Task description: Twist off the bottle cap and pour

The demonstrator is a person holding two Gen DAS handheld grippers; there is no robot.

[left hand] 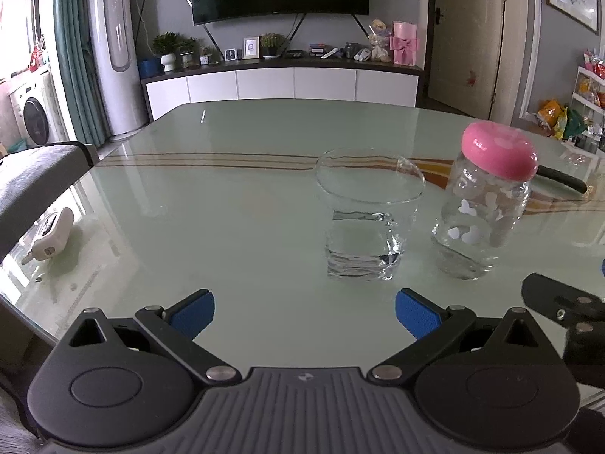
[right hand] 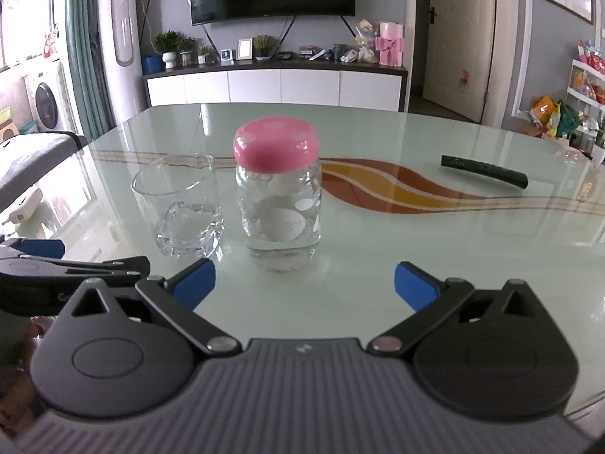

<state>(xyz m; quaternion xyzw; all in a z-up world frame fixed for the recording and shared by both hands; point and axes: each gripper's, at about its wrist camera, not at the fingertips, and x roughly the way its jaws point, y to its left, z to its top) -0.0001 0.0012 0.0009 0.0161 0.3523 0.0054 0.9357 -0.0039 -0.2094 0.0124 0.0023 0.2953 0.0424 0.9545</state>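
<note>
Bottle (right hand: 279, 204) upright on surface (right hand: 378, 227), long axis vertical, pink cap (right hand: 275, 150) on top, just beside glass (right hand: 181, 208). Left gripper (left hand: 304, 312) jaws apart, empty; right gripper (right hand: 304, 283) jaws apart, empty.

Pink cap (right hand: 275, 150); clear bottle (right hand: 281, 213), white hearts; blue-padded tongs (right hand: 304, 282).

- Right claw (right hand: 304, 283) spread wide, empty, above the table (right hand: 378, 257).
- Bottle (right hand: 280, 212), pink cap (right hand: 275, 149) on, stands upright ahead.
- Glass (right hand: 181, 208) just left of the bottle.
- Left claw (right hand: 41, 249) at left edge.
- Dark tube (right hand: 484, 171) far right.
</note>
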